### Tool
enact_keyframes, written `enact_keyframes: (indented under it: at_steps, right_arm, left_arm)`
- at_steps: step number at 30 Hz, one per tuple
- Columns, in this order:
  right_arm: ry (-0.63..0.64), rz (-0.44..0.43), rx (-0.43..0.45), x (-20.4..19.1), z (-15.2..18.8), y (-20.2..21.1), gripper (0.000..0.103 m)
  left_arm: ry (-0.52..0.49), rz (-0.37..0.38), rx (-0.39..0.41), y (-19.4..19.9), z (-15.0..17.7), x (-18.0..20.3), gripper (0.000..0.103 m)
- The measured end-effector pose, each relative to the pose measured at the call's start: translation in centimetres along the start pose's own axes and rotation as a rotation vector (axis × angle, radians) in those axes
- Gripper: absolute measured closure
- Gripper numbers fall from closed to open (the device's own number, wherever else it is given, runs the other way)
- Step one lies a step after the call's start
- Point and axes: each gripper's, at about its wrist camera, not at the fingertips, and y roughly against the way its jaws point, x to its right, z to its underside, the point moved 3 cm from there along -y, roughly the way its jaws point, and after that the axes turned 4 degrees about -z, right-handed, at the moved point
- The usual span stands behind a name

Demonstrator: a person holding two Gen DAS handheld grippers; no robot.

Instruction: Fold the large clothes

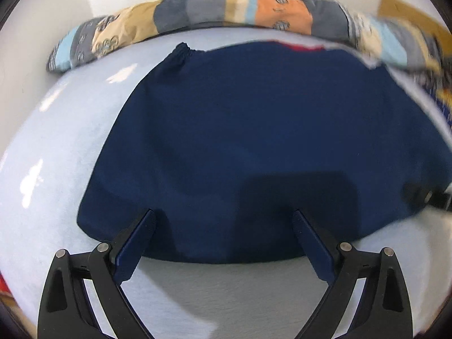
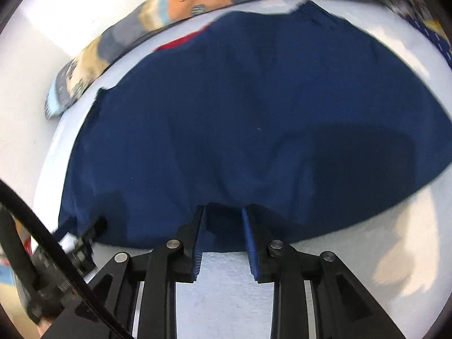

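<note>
A large navy garment lies spread flat on a pale bed sheet, with a red strip showing at its far edge. My left gripper is open wide, its tips over the garment's near hem toward the left corner. In the right wrist view the same navy garment fills the middle. My right gripper stands at the near hem with a narrow gap between its blue pads; dark fabric lies in that gap, and the pads do not press on it. A fingertip of the right gripper shows at the garment's right edge.
A rolled patchwork quilt in grey, tan, orange and light blue runs along the white wall behind the garment. A brown board and patterned blue cloth sit at the far right. Bare sheet lies in front of the hem.
</note>
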Motion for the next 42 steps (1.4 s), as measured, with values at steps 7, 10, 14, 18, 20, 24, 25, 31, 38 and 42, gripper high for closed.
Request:
enact_keyframes:
  at_steps: [7, 10, 14, 18, 20, 24, 25, 31, 38, 42]
  right_arm:
    - [0.165, 0.043, 0.044, -3.1, -0.9, 3.0, 0.067]
    - [0.153, 0.026, 0.047, -2.5, -1.1, 3.2, 0.067]
    - [0.114, 0.025, 0.053, -1.6, -1.3, 3.5, 0.067]
    - [0.115, 0.023, 0.103, -2.1, -1.4, 5.0, 0.063]
    - [0.121, -0.017, 0.107, -2.9, -1.5, 5.6, 0.063]
    - [0.204, 0.023, 0.157, -4.5, -1.8, 6.6, 0.058]
    - [0.211, 0.033, 0.167, -4.5, -1.8, 6.7, 0.056]
    - [0.215, 0.026, 0.099, -4.2, -1.6, 3.7, 0.055]
    - [0.202, 0.053, 0.020, -4.0, -1.3, -0.4, 0.055]
    - [0.199, 0.074, 0.009, -4.1, -1.3, -1.1, 0.055]
  left_arm:
    - [0.029, -0.055, 0.173, 3.8, -1.1, -0.7, 0.006]
    - [0.027, -0.085, 0.233, 4.7, -1.4, -0.6, 0.006]
    - [0.030, -0.099, 0.257, 5.3, -2.1, 0.0, 0.006]
    - [0.032, -0.101, 0.314, 6.8, -3.2, 0.4, 0.006]
    - [0.041, -0.101, 0.344, 7.7, -3.5, 0.6, 0.006]
    - [0.040, -0.107, 0.404, 8.8, -4.0, 0.9, 0.006]
    - [0.037, -0.108, 0.408, 8.9, -3.9, 0.9, 0.006]
    - [0.022, -0.135, 0.402, 8.5, -3.7, 0.8, 0.006]
    - [0.016, -0.146, 0.424, 9.1, -3.3, 0.1, 0.006]
    - [0.025, -0.149, 0.434, 9.3, -3.4, -0.2, 0.006]
